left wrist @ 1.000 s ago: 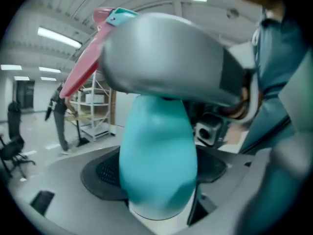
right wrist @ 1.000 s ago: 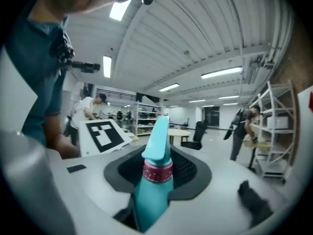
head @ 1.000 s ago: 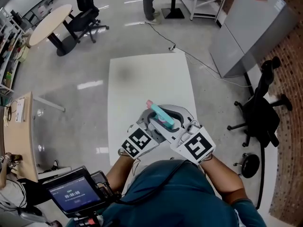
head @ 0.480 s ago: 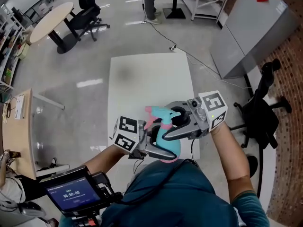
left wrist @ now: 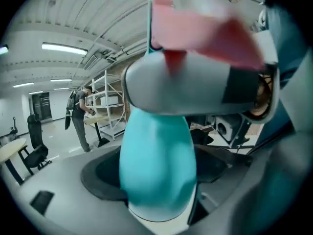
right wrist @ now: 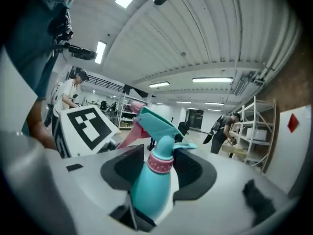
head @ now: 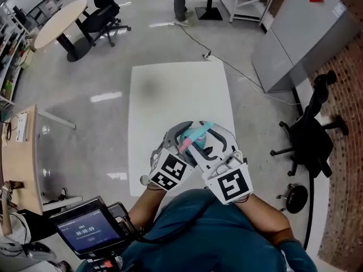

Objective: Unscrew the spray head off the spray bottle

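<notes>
Here, only the head view shows the white table (head: 170, 89). Over its near end the left gripper (head: 177, 136) and right gripper (head: 205, 136) meet, with the teal bottle (head: 197, 133) between them.

The left gripper view alone shows that gripper's jaws set wide and pressing on the bottle's broad body. A grey jaw of the right gripper crosses above.

The right gripper view alone shows the neck standing between that gripper's jaws. These have just been opening, and the pads sit beside the neck without clamping it. It also shows the spray head (right wrist: 159, 124) seated on the bottle, the pink collar (right wrist: 160, 163) beneath it and the pink trigger (right wrist: 128, 136).
</notes>
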Tool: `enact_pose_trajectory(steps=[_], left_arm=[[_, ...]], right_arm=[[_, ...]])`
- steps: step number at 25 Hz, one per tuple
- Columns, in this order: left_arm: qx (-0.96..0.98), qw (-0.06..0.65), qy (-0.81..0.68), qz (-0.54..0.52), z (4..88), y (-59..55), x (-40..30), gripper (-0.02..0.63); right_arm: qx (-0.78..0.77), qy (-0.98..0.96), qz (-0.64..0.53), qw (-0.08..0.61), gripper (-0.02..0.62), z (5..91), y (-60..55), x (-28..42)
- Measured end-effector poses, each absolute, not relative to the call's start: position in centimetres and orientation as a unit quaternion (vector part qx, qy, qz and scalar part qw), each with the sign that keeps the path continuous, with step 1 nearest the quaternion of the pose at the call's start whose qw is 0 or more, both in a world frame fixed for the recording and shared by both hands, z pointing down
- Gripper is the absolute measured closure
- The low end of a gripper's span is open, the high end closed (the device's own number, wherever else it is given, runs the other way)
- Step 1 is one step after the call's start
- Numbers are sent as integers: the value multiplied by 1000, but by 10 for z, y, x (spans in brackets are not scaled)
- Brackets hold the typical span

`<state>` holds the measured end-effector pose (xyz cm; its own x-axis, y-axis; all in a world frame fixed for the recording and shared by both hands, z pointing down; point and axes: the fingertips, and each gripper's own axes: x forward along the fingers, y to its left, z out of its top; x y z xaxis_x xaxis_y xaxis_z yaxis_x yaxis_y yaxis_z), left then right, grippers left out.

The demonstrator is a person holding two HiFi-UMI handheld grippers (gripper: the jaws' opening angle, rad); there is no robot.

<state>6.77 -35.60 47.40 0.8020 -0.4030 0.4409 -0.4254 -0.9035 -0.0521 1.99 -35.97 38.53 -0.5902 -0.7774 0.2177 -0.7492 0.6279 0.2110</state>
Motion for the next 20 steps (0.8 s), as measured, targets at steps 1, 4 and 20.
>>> enact_pose_trajectory(steps=[1,4,20], left_arm=[[948,15,-214,233,475,-356,69,210],[967,41,-137,209,469,-334,71,210],[963,229,100,100,469,-286,50,209]], right_arm=[[434,-891,-38,131,416,383,-360,18],[362,-930,45,56,445,372,-350,10],[-21,-922,300,-245,451,329,-380,68]])
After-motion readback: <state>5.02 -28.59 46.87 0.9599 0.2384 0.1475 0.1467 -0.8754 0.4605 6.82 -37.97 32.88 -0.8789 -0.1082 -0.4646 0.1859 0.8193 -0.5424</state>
